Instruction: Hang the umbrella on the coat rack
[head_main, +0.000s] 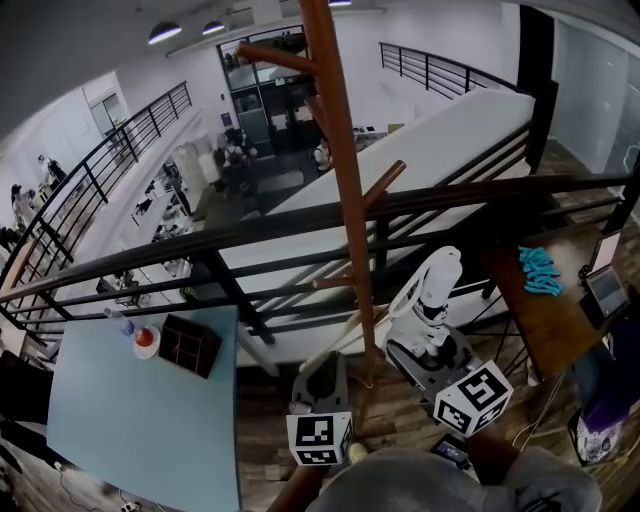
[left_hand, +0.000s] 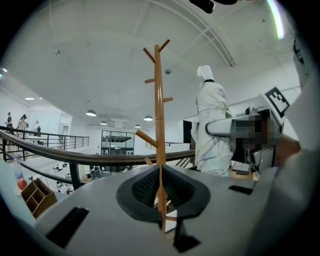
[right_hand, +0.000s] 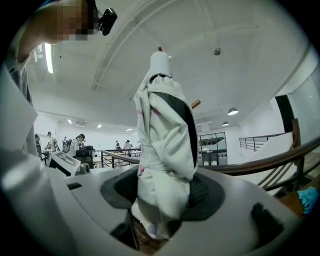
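Note:
The wooden coat rack (head_main: 345, 180) stands upright before a black railing, its pegs angled upward. My right gripper (head_main: 432, 335) is shut on a folded white umbrella (head_main: 432, 285) and holds it upright just right of the pole. In the right gripper view the umbrella (right_hand: 165, 130), white with a dark stripe, fills the space between the jaws of that gripper (right_hand: 165, 195), and a rack peg (right_hand: 196, 104) shows behind it. My left gripper (head_main: 322, 375) is low, left of the pole, and holds nothing. Its jaws (left_hand: 161, 200) stand shut to a thin slit, with the rack (left_hand: 159, 110) far beyond.
A black railing (head_main: 200, 250) runs across behind the rack, with an open lower floor beyond. A pale blue table (head_main: 150, 430) at the left carries a dark wooden organiser (head_main: 190, 345) and a bottle (head_main: 122, 325). A wooden desk (head_main: 545, 330) at the right holds a turquoise object (head_main: 540, 270).

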